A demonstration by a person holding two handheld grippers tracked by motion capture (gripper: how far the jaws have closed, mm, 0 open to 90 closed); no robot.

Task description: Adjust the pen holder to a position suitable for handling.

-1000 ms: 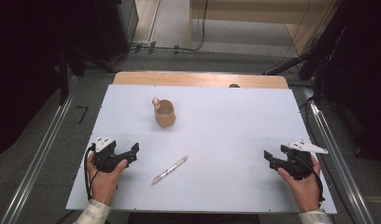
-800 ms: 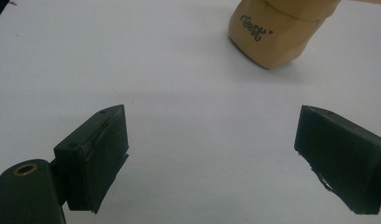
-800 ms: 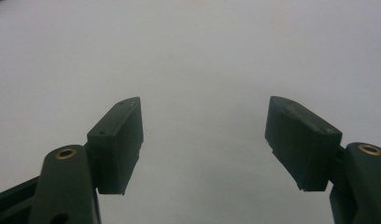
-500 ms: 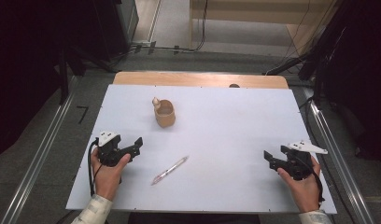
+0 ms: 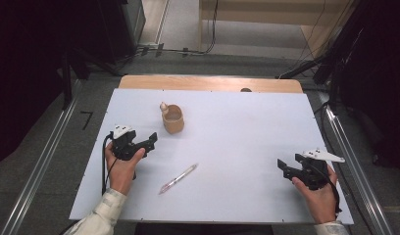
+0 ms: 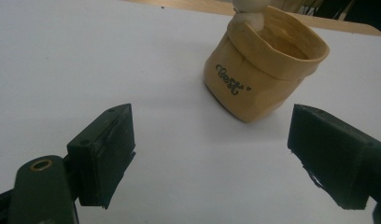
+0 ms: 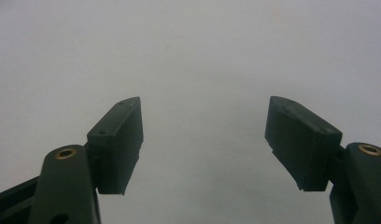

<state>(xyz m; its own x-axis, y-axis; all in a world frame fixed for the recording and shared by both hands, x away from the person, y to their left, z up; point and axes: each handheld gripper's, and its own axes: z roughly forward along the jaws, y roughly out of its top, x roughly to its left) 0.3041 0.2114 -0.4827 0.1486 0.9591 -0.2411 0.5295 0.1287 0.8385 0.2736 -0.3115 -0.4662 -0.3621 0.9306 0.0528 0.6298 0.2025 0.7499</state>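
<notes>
- Your left gripper (image 5: 150, 141) sat over the left part of the white table top (image 5: 247, 127), pointing up and to the right at the small tan bag-shaped cup (image 5: 173, 119); its 2 jaws stood wide apart and had just been closing a little, with nothing but bare table between them.
- In the left gripper view that tan cup (image 6: 263, 70) stood upright ahead of the jaws and apart from them, dark lettering on its side and a pale rounded knob at its rim; no pad touched it.
- The cup stood on the table's far-left quarter, near your left gripper; a slim clear-and-pink pen (image 5: 178, 178) lay flat and slantwise nearer you, well apart from the cup.
- Your right gripper (image 5: 283, 169) rested low at the table's right edge, pointing left; its 2 jaws (image 7: 205, 140) were spread wide over bare white surface, holding nothing.
</notes>
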